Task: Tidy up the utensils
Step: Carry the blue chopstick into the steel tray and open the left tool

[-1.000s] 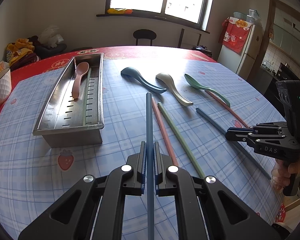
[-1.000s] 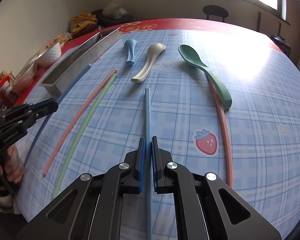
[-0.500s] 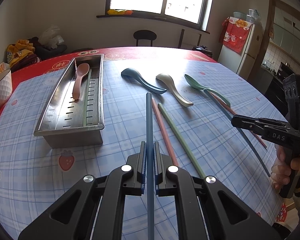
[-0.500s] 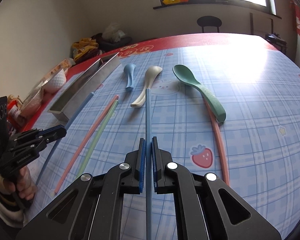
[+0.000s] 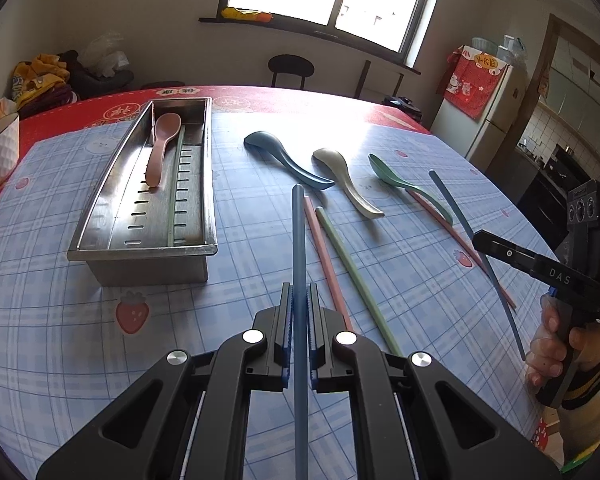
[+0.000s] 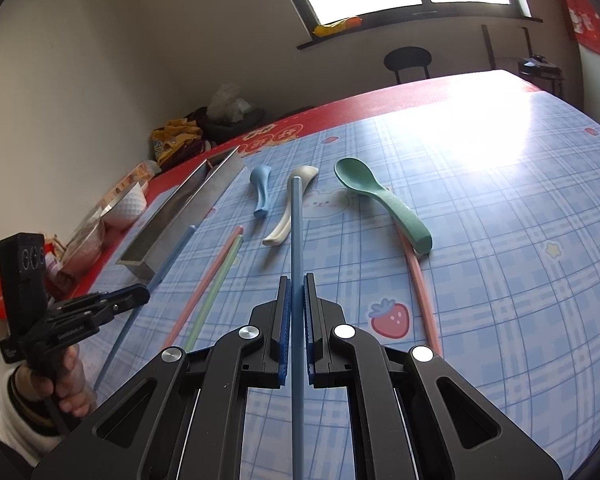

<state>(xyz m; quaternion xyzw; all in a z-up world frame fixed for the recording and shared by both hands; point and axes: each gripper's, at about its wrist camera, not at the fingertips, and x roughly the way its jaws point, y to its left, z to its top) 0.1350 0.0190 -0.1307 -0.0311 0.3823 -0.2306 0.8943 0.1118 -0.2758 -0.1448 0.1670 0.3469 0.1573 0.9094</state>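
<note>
Two blue chopsticks are being pinched, one in each clamped hand-held gripper: your left hand-held gripper (image 5: 299, 336) is gripping one chopstick (image 5: 298, 240) pointing ahead, with the metal tray (image 5: 148, 256) lying ahead-left on the counter (image 5: 60, 340); your right hand-held gripper (image 6: 296, 328) is gripping the other chopstick (image 6: 296, 240) above the spoons (image 6: 380, 200).

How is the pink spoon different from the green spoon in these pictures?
The pink spoon lies inside the metal tray; the green spoon lies on the checked tablecloth. The pink spoon shares its spot with a green chopstick; the green spoon's handle rests over a pink chopstick. They differ in colour, of course. Both lie bowl-up, far from either gripper, and look alike in shape.
</note>
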